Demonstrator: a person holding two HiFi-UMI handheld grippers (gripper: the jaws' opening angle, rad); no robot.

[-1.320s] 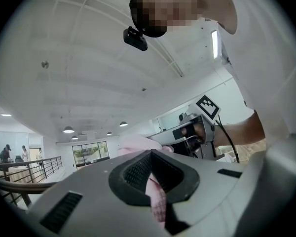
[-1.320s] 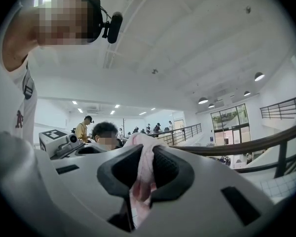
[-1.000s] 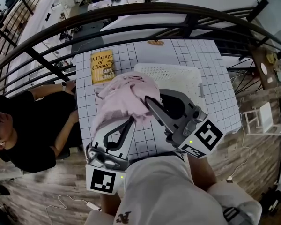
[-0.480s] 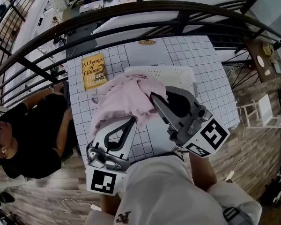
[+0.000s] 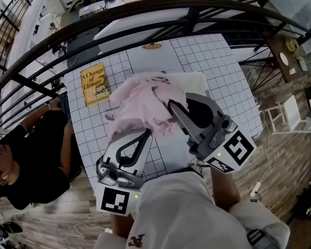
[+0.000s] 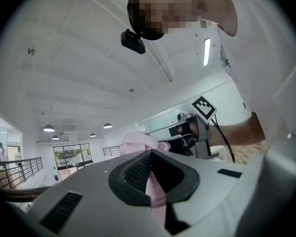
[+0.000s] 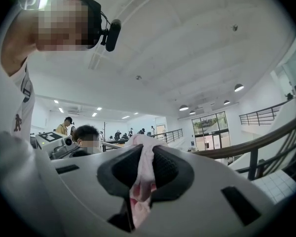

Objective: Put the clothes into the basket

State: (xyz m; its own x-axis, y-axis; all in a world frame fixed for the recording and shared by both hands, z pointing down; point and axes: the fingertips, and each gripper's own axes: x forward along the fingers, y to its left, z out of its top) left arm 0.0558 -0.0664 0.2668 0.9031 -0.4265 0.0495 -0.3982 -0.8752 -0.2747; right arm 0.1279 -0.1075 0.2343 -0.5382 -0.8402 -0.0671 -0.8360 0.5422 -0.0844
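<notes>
Head view showed that the soft pink cloth garment [image 5: 145, 102], clamped in the left claw [image 5: 147, 134] and the right claw [image 5: 172, 107], had moved over the white perforated plastic basket [image 5: 194, 80]; release seemed near.

White table [image 5: 210, 61] with black grid lines, set against the railing [image 5: 145, 15]; on it: yellow book [image 5: 94, 84] lying flat near the far left corner; white perforated basket [image 5: 195, 81] mid-table, only its right part showing; small tan oval item [image 5: 152, 46] at the far edge, apart from both.
</notes>
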